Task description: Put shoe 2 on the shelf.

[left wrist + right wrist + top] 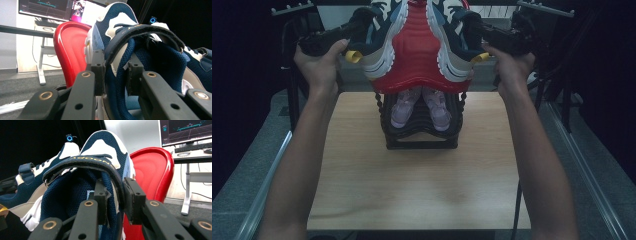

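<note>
Both pairs of jaws are clamped on footwear. Your left gripper (pixel 113 72) pinches the padded collar wall of the left sneaker (pixel 140 50), one pad inside the shoe and one outside. Your right gripper (pixel 115 197) does the same on the right sneaker (pixel 100 160).

Each navy-and-white shoe is held up in the air, soles facing each other, above the far edge of the wooden table (pixel 412 185). A red shoe tray (pixel 414 55) stands between them, and whether it touches the soles cannot be told.

Expect each sneaker to be light but bulky. Its mesh collar is soft and will fold under the pads, so the long toe end may sag or swing — the stiffer heel counter would probably give a firmer hold. The rubber soles are unlikely to slip.

Below the shoes, at the middle of the far edge, a black tiered rack (pixel 422 135) holds a small lilac pair (pixel 419 107). Keep the soles from catching the rack's posts or the red tray's rim. The near half of the table is bare — that is your open room. Dark rails stand close beside each hand.
</note>
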